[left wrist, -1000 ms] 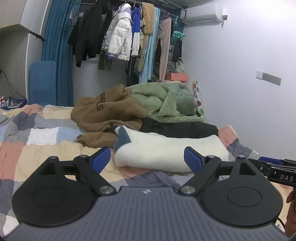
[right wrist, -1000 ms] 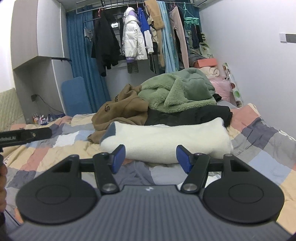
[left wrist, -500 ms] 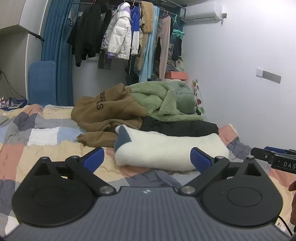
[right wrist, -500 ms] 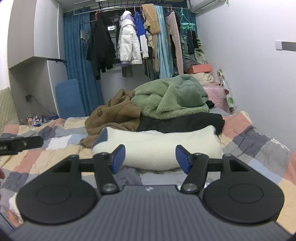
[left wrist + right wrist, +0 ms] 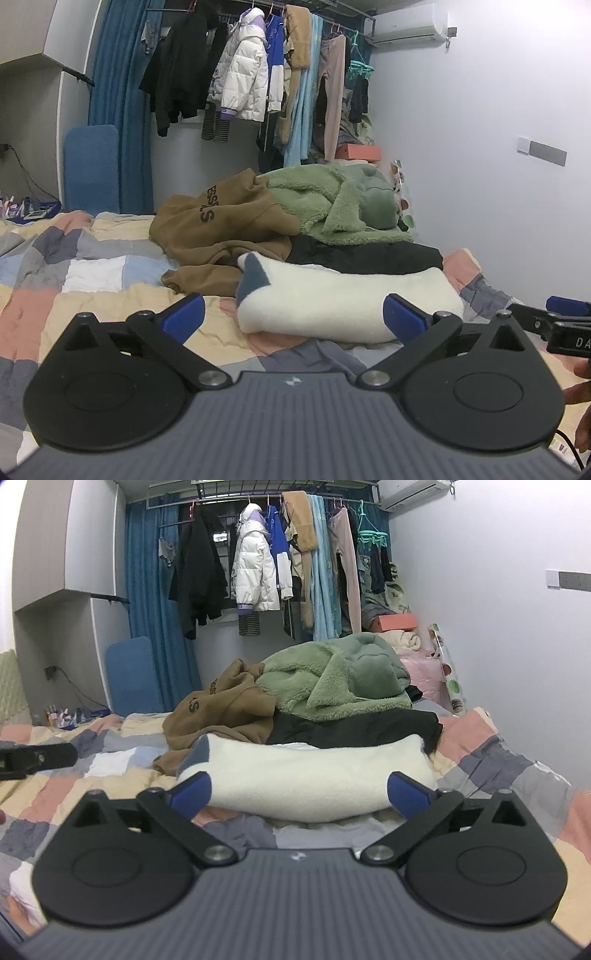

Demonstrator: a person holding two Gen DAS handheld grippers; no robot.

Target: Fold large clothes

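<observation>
Left wrist view: left gripper point(image 5: 293, 319) fingers spread wide, empty; right gripper point(image 5: 299, 794) opening, empty. Folded white fleece point(image 5: 347, 302) on bed point(image 5: 92, 273), before clothes pile point(image 5: 280, 218). Soft, bulky, light; grasp at ends.

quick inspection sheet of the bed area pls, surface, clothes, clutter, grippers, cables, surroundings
surface: patchwork quilt covers the bed, wrinkled.
job's things: white fleece garment lies folded in front; behind it a heap of brown hoodie, green fleece coat and black garment, unfolded.
clutter: small items at the bed's far left edge, too small to identify.
grippers: left gripper open, nothing between the pads; right gripper jaws opening, nothing between them.
cables: wall cable at left.
surroundings: hanging clothes rail, blue curtain, air conditioner.
</observation>
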